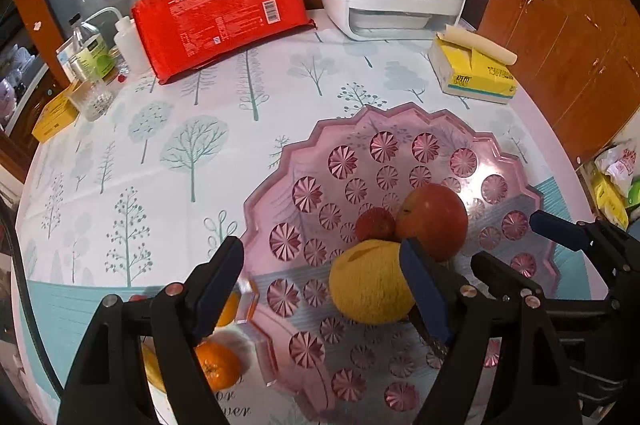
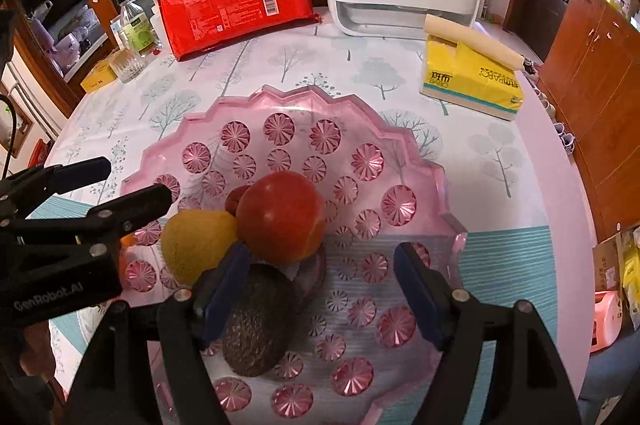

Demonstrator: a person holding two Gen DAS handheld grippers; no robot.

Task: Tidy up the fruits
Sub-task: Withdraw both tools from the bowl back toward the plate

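Pink tray (image 2: 404, 145): apple (image 2: 280, 217), lemon (image 2: 196, 245), avocado (image 2: 260, 321) grouped centrally, likely deposited. Orange (image 1: 218, 365) outside on table (image 1: 168, 185), pending. Left tongs (image 1: 320, 281), right tongs (image 2: 320, 289): spread wide, empty.

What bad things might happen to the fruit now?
1. The yellow fruit, red apple and avocado lie bunched together in the pink tray; a nudge from the open right gripper might send one rolling.
2. The orange is outside the tray, under the open left gripper, and could roll toward the table's edge.
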